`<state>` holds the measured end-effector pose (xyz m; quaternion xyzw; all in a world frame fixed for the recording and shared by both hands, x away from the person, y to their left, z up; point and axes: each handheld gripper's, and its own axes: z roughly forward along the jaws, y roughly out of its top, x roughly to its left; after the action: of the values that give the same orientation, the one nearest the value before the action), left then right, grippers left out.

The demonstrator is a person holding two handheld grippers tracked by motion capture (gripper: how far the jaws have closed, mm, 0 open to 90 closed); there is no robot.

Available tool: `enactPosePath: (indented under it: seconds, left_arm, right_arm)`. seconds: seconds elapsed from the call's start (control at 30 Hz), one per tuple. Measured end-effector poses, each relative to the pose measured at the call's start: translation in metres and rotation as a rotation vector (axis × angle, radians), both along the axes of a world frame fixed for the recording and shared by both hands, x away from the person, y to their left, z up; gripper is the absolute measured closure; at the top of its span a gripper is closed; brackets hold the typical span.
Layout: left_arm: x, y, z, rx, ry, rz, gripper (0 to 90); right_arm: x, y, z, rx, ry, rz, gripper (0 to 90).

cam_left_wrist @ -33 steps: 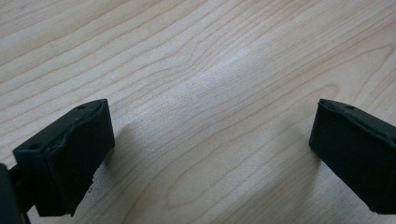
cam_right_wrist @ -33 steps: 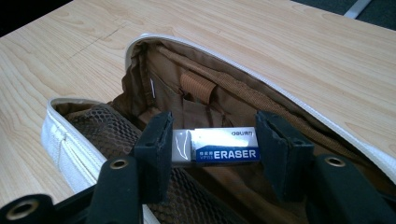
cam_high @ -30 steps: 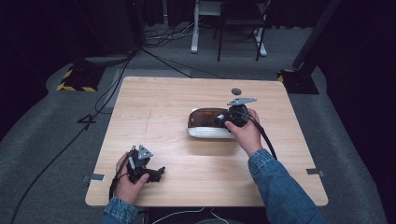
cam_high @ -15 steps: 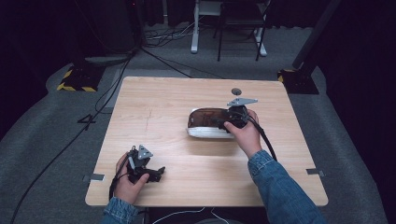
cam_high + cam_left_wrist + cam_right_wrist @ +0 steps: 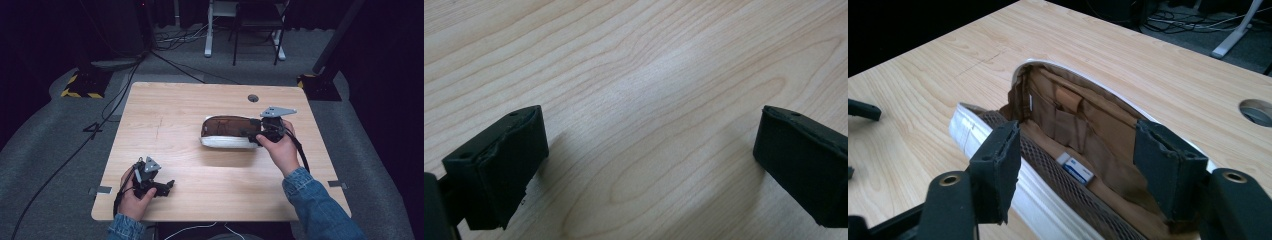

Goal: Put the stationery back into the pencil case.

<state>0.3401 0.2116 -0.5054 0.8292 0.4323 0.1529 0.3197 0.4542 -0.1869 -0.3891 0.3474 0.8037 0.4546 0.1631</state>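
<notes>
Pouch (image 5: 227, 131), brown-lined and unzipped, lies mid-counter (image 5: 190, 105) with the right tongs (image 5: 1075, 165), just opened, straddling its near rim, so any careless lift could snag the mesh pocket; left tongs (image 5: 644, 160) rest open.

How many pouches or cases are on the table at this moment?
1. A white pencil case with a brown lining lies open right of the table's centre, at the right gripper. No other can be seen on the tabletop.
</notes>
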Motion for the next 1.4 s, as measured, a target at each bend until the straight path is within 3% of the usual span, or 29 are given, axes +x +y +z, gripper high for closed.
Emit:
enactPosePath:
  seconds: [0.27,0.5,0.87,1.17,1.4]
  left_arm:
    - [-0.001,0.003,0.0,0.002,-0.008,0.004,1.4]
    - [-0.001,0.003,0.0,0.002,-0.008,0.005,1.4]
    - [-0.001,0.003,0.0,0.003,-0.008,0.005,1.3]
    - [-0.001,0.002,0.0,0.0,-0.003,0.004,0.9]
    - [-0.001,0.002,0.0,0.0,0.002,0.003,0.6]
  right_arm:
    - [-0.013,-0.028,0.007,0.017,-0.001,-0.008,36.1]
    - [-0.026,-0.054,0.005,-0.012,0.02,-0.003,32.8]
    - [-0.045,-0.088,-0.001,-0.026,0.004,-0.042,29.4]
    - [-0.066,-0.123,-0.015,-0.025,0.016,-0.073,29.8]
    - [-0.087,-0.145,-0.04,-0.038,0.034,-0.091,30.2]
